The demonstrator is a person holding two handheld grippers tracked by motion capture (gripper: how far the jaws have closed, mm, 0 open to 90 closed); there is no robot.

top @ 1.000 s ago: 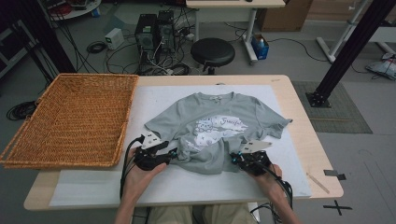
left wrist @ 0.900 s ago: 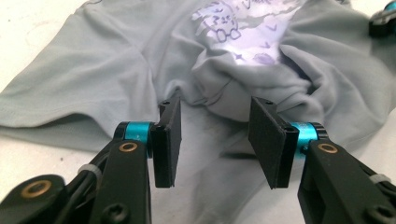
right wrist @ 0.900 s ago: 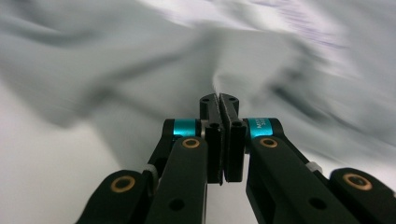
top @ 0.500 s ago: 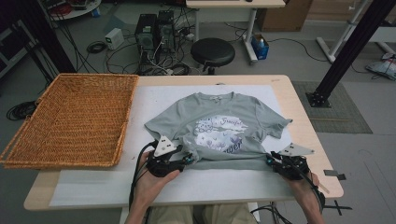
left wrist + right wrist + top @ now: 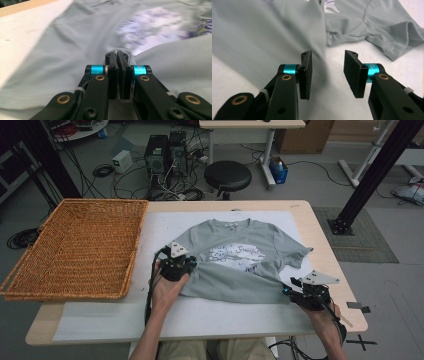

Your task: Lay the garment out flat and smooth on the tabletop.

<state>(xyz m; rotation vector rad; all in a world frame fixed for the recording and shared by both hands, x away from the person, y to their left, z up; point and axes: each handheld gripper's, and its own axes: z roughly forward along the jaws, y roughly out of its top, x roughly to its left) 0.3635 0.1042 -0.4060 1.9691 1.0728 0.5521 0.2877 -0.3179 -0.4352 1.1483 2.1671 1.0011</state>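
Note:
A grey-green T-shirt (image 5: 235,280) with a pale print lies on the white mat (image 5: 210,320) in the high view. My left gripper (image 5: 191,264) rests on the shirt's left side, shut on a pinch of its cloth (image 5: 119,53), and a fold runs from there toward the lower right. My right gripper (image 5: 289,290) sits at the shirt's lower right corner. In the right gripper view it (image 5: 327,58) stands open, the shirt's edge (image 5: 317,37) lies just beyond its left jaw, and bare mat shows between the jaws. A sleeve (image 5: 392,37) lies farther off.
A large wicker basket (image 5: 75,245) stands on the table's left part, its rim next to the mat. The wooden table edge (image 5: 330,255) runs close to the right of my right hand. A stool (image 5: 227,175) and computer cases stand on the floor beyond the table.
The grippers moved apart along the shirt's lower edge. The left then carried its pinch of cloth up over the shirt, making a fold. The right went to the lower right corner.

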